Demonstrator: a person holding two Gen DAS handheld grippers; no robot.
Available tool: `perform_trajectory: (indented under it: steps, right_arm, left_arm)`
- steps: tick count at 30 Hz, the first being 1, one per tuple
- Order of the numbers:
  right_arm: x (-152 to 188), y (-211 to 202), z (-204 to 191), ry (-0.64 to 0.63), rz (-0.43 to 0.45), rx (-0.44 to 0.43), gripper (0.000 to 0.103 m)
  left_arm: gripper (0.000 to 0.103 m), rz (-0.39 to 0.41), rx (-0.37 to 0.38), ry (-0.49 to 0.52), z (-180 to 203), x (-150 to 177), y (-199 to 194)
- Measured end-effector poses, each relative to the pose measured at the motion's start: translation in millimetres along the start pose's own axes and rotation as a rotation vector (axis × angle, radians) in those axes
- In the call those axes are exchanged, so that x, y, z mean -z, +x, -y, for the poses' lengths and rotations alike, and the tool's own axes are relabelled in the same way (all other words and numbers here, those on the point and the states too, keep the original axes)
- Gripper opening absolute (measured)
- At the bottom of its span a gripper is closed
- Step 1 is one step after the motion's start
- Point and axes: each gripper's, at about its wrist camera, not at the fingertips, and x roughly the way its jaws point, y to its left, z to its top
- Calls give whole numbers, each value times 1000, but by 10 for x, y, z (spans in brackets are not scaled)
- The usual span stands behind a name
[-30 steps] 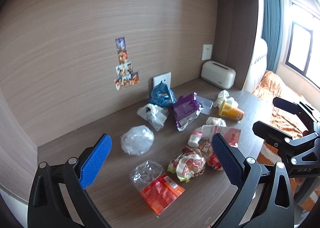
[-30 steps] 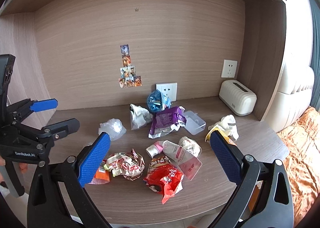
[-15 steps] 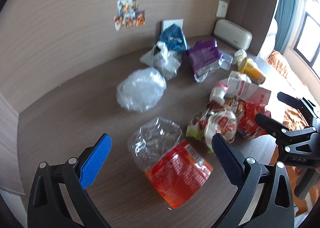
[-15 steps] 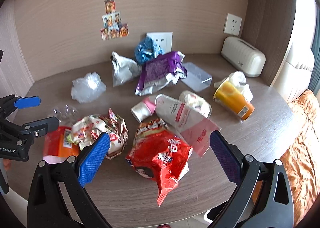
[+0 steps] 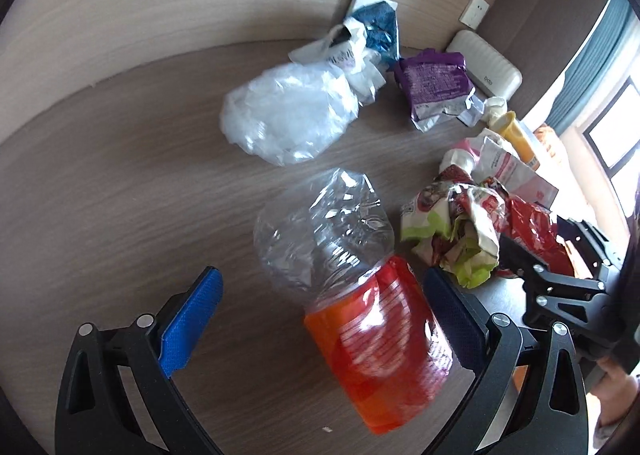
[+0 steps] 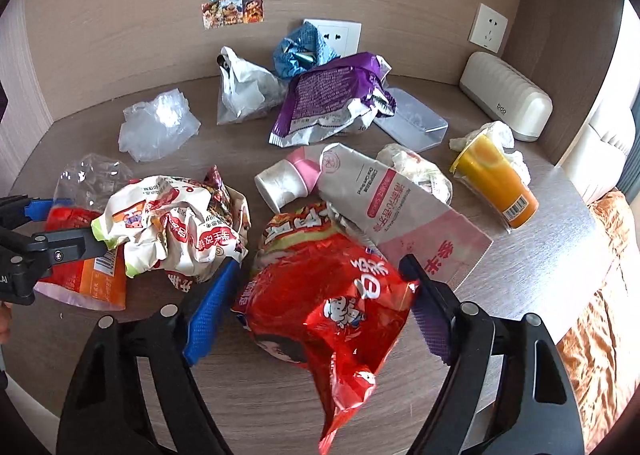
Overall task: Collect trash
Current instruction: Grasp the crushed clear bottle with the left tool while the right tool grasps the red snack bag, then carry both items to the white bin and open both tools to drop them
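- Red crinkled bag (image 6: 328, 307): lies on the desk (image 6: 540, 223) at the near edge, between the pads of our right gripper (image 6: 320, 307). Jaws have just been closing around it; they are still apart, and we cannot see a pad pressing the foil.
- Its long axis runs from the desk edge toward the wall, torn tail pointing back at us.
- Orange packet (image 5: 380, 355) with clear top: lies between the wide-open jaws of our left gripper (image 5: 320, 319), untouched. Long axis slants away, clear end toward the wall.
- We judge that both tools straddle a piece so two go in one pass.
- Remaining litter: purple bag (image 6: 332, 103), orange cup (image 6: 496, 179), scattered behind.
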Motion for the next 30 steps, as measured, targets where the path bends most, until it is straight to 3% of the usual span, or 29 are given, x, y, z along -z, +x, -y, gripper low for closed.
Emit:
perform_trajectory:
  steps: [4,11,21,25,30]
  right_arm:
    - [25,0,-52,-34,18,8,76]
    - [29,-79,-55,-24,36,15,71]
    - [-90,-543,33,51,132,9,71]
    - [-95,-799,144,87,173,45,71]
    - [126,-1110,552,201,166,122,71]
  left_arm:
    - [80,24,-28,51,108,-21,43]
    - [77,35,-33,81,151,-11,-24]
    - [75,128,-113,92,-22,-117,-597]
    - [75,177,-66,139,156,-197,-794]
    - [75,191,68,256,676,-235,-793]
